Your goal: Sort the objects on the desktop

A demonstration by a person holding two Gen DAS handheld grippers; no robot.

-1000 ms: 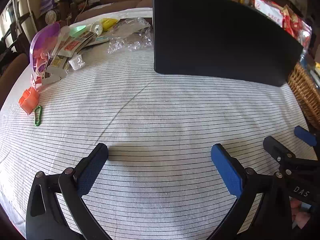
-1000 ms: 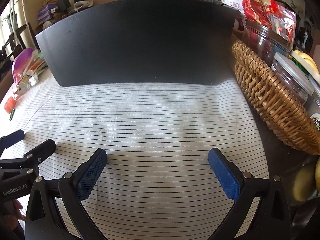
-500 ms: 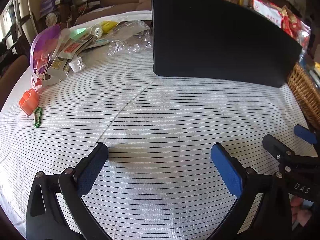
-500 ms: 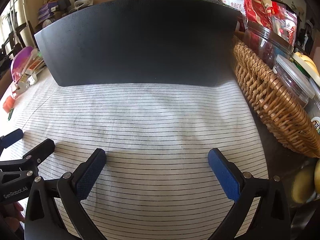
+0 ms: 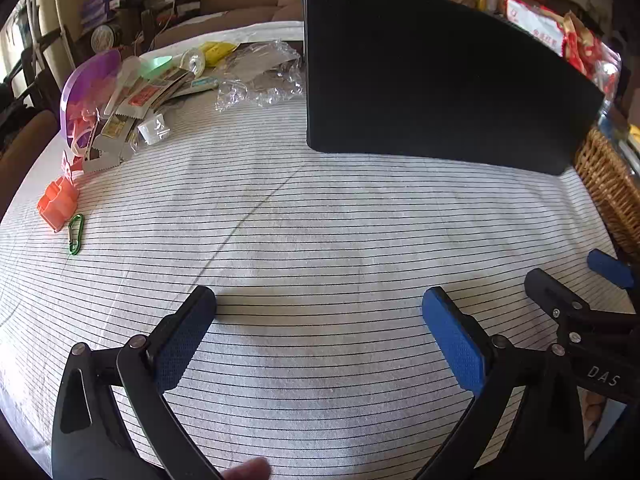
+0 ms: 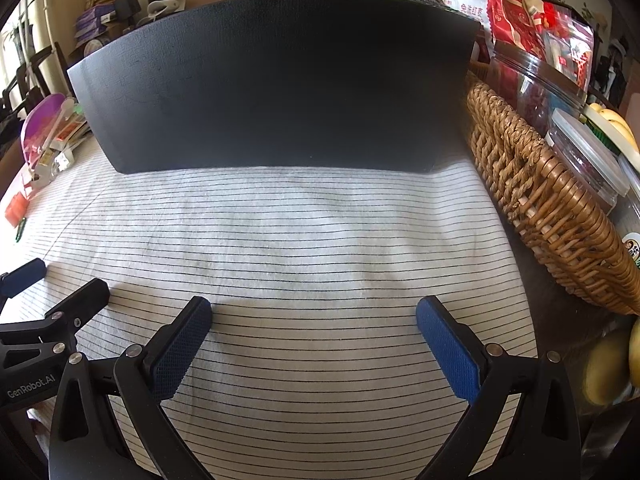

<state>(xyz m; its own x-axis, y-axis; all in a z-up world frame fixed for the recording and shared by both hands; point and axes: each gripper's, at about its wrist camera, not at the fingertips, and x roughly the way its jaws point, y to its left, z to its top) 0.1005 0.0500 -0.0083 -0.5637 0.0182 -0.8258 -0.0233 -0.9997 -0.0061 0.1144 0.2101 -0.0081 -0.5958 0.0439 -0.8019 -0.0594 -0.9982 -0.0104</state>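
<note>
Plainly, the sorting had not begun. The left gripper point(image 5: 319, 316) and the right gripper point(image 6: 314, 320) hung side by side over bare striped white tablecloth point(image 5: 320, 220), each with its blue-padded fingers point(image 5: 454, 338) spread wide and nothing between them.

Everything to be sorted lay in a loose heap to the left of the tall black fabric box point(image 5: 432, 92) that stood at the back of the cloth: a translucent purple plastic dish point(image 5: 86, 92), toothed-edge foil sachets point(image 5: 120, 128), a small clear plastic cup point(image 5: 154, 133), crumpled clear cellophane point(image 5: 260, 80), and, nearer the cloth's left edge, an orange plastic block point(image 5: 58, 202) with a green metal carabiner point(image 5: 76, 234) just beside it. All sat well apart from either gripper.

To the right of the box stood a brown woven wicker basket point(image 6: 552, 200), with jars and snack packets beyond it. Whether the box was the bin for the sorted items could not be told, since its top was out of view. As I judge it, the whole job remained.
</note>
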